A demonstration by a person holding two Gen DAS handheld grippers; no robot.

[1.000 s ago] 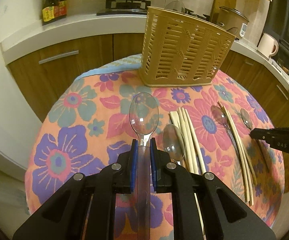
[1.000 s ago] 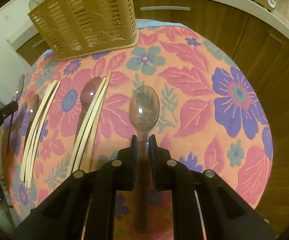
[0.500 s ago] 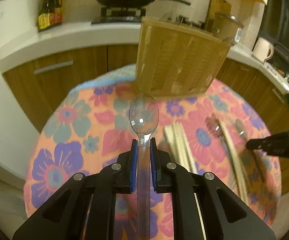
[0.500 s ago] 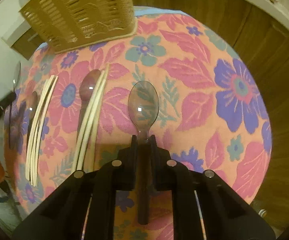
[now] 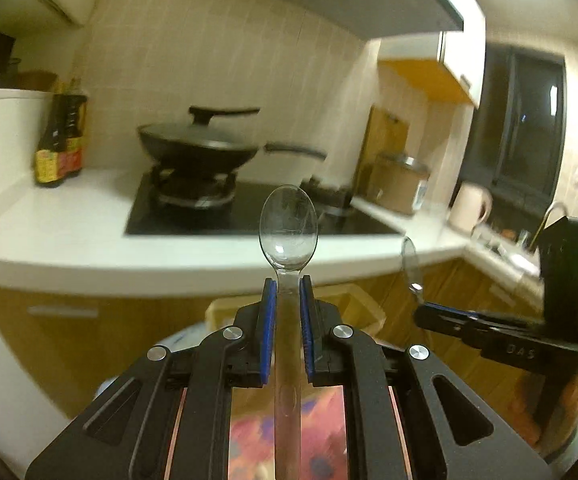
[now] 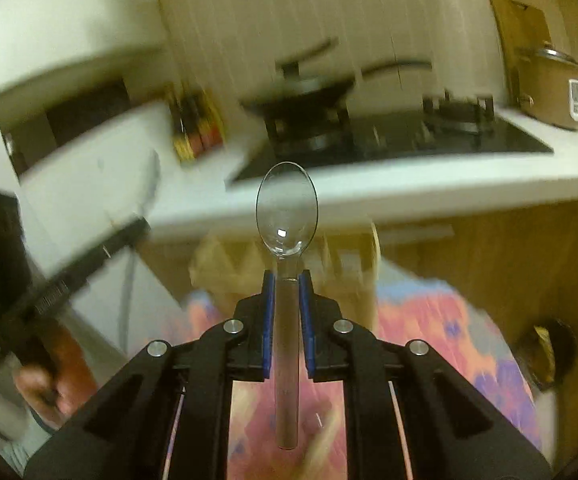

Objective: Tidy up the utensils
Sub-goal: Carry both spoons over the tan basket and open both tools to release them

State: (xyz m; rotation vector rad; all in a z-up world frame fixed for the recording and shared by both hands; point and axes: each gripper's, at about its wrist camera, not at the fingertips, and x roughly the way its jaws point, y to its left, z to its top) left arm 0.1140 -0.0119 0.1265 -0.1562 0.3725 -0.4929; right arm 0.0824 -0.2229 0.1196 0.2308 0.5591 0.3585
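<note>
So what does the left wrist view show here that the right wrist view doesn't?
Only the left wrist view: a dark window, a pale kettle and the right gripper from the side, holding its spoon.

Only the right wrist view: the right gripper shut on its own clear spoon, and a hand at lower left.

Both: the wok, sauce bottles, and blurred floral tablecloth.

Black hand-held gripper (image 5: 287, 304) — blue pads (image 5: 268, 332), silver screws (image 5: 233, 333)
</note>
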